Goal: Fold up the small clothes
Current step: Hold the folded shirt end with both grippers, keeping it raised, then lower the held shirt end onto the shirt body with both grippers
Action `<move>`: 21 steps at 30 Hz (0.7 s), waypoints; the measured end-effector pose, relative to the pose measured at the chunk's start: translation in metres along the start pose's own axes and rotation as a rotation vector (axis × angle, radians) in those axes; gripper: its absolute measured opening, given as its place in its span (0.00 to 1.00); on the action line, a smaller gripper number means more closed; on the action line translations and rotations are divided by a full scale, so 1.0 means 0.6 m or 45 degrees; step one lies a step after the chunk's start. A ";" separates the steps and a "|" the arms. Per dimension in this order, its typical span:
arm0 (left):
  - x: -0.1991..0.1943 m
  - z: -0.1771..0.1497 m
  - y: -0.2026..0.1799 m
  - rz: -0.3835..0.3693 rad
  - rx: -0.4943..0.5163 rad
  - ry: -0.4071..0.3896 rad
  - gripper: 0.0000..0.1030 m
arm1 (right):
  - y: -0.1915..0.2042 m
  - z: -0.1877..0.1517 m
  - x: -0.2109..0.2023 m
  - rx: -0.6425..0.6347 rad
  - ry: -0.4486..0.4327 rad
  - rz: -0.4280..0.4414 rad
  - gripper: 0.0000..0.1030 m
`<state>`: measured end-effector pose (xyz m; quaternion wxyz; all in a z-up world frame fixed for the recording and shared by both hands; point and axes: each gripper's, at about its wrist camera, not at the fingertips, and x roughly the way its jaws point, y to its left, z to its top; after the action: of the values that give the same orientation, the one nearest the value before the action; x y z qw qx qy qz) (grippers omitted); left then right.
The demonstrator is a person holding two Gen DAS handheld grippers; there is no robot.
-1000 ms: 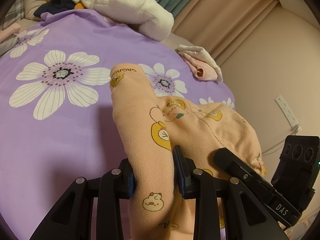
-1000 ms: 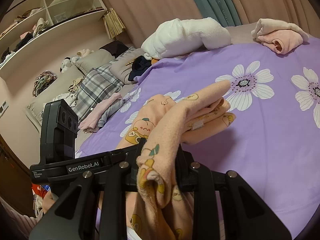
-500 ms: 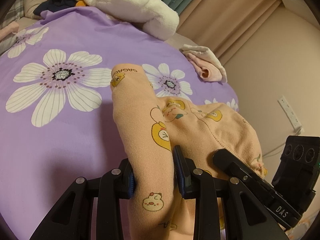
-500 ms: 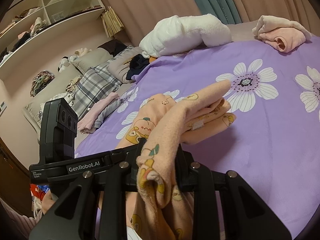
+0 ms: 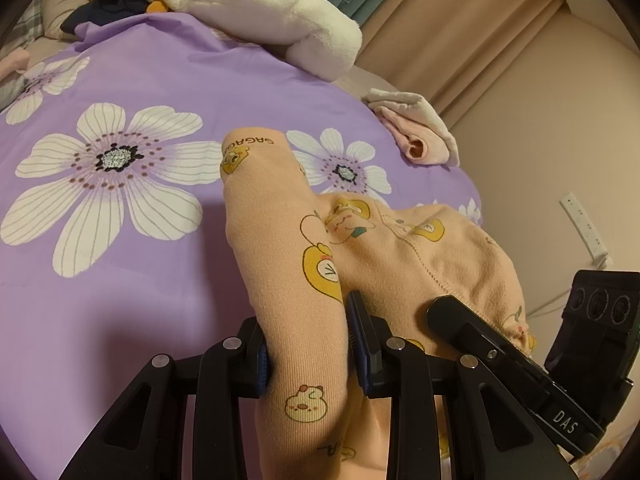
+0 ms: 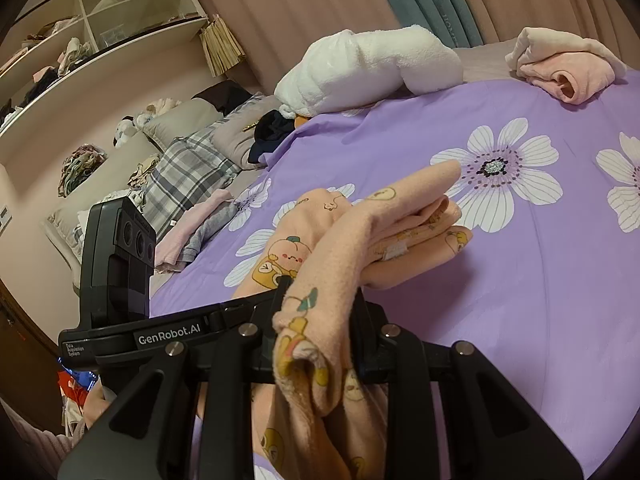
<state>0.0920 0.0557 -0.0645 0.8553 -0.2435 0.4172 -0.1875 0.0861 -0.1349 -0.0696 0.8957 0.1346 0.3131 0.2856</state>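
The left gripper (image 5: 308,344) is clamped on a band of the peach garment (image 5: 280,240), a soft knit with fine ribs near the pads and printed yellow cartoon figures. Between the blue pads the cloth is squeezed into a thick roll; ahead of the fingertips it runs forward as a long rounded tube onto the purple bedsheet (image 5: 140,260), which is smooth and printed with large white flowers. To the right of these fingers the rest of the garment makes a low fuzzy mound with a stitched seam.

The right gripper (image 6: 316,320) is also closed on the same garment (image 6: 380,232); a folded edge hangs over and below its fingers, and the fleecy inner side shows. Beyond the fingertips the cloth lies in flat stacked layers on the sheet.

Far ahead of both lie a fluffy white bundle (image 5: 260,8) and a rolled pink cloth (image 5: 416,136).

Compared with a second ago, both grips are unchanged, and the sheet's flowers sit slightly lower and closer in the views.
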 end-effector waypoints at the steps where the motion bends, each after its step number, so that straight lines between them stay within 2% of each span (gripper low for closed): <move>1: 0.003 0.002 0.002 0.001 0.000 0.001 0.29 | -0.001 0.001 0.001 0.000 -0.001 0.000 0.25; 11: 0.025 0.012 0.011 0.012 0.004 0.014 0.29 | -0.012 0.008 0.014 0.012 0.004 -0.004 0.25; 21: 0.061 0.004 0.022 0.047 -0.017 0.085 0.29 | -0.034 0.000 0.036 0.075 0.053 -0.010 0.25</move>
<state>0.1168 0.0476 -0.0936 0.8425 -0.2350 0.4511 -0.1771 0.1087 -0.1385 -0.0887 0.8858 0.1537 0.3403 0.2756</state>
